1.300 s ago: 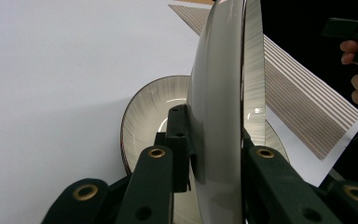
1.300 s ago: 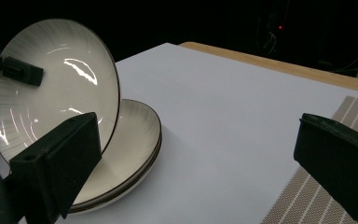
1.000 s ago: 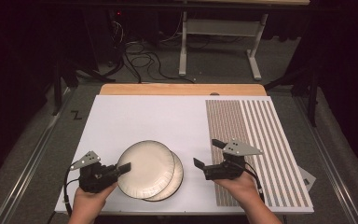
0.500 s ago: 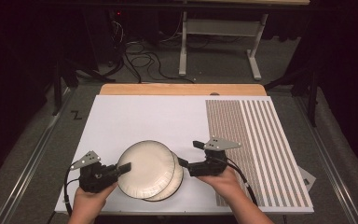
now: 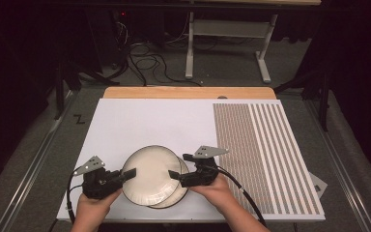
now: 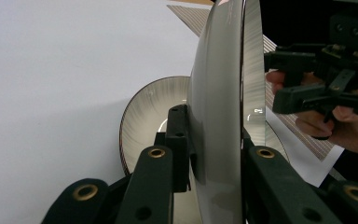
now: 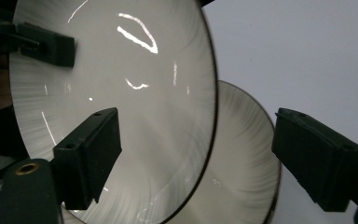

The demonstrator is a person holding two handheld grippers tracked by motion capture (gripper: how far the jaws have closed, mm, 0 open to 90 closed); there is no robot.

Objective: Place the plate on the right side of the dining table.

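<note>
Upper plate: my left tool is clenching its rim; my right tool, jaws closing but ungripped, is straddling the opposite rim. Risk: knocking it onto the lower plate.

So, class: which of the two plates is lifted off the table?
The upper plate, clamped at its rim by the left gripper; the lower plate lies flat beneath it.

- Evenly lit from overhead on the white desk; surroundings dark.
- Glare streaks on the upper plate in the right gripper view.
- Close fingers soft, slightly out of focus.
- Shadows faint, short.
</note>
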